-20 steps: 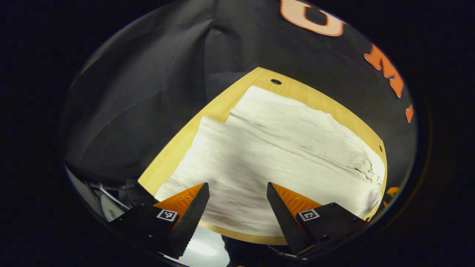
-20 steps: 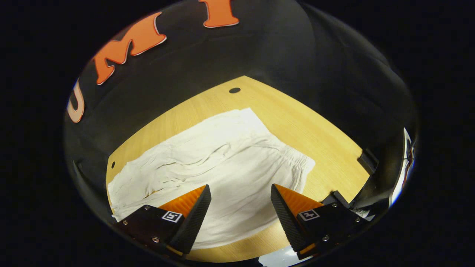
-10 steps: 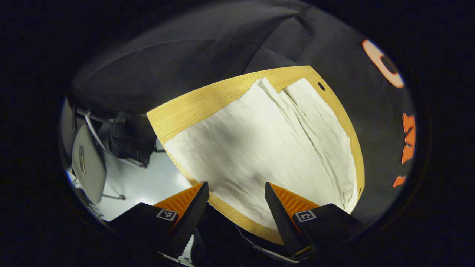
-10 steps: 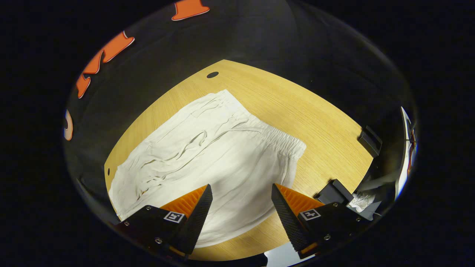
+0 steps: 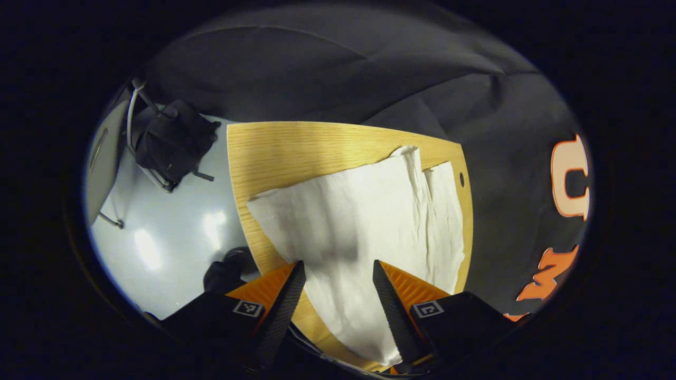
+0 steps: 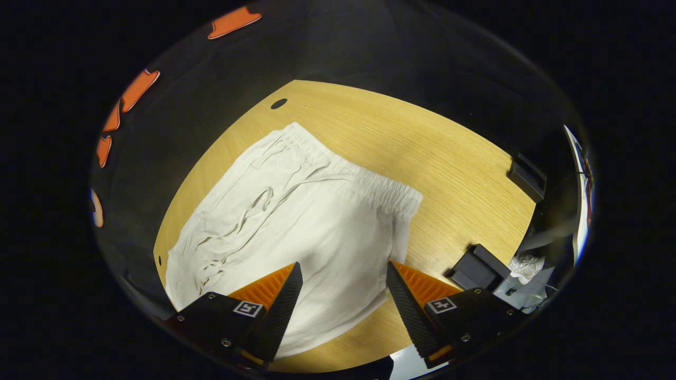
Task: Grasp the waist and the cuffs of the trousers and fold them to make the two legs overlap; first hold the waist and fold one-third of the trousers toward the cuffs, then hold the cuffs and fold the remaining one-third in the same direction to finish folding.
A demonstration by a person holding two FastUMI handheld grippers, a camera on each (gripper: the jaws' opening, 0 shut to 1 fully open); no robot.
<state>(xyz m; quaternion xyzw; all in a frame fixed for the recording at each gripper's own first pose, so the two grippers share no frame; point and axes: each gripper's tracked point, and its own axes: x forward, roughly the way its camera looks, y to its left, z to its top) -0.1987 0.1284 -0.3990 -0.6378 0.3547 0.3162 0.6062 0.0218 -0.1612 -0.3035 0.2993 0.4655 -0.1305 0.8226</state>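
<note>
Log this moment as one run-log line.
left gripper: open, over cuffs end | right gripper: open, near waist | trousers: flat on table, unfolded

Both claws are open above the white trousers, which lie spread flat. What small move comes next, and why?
Probably lower the right claw onto the elastic waistband of the white cloth trousers and the left claw onto the cuff end. Both claws are open and hold nothing, and the trousers lie flat on the light wooden table, legs side by side, not yet overlapped.
</note>
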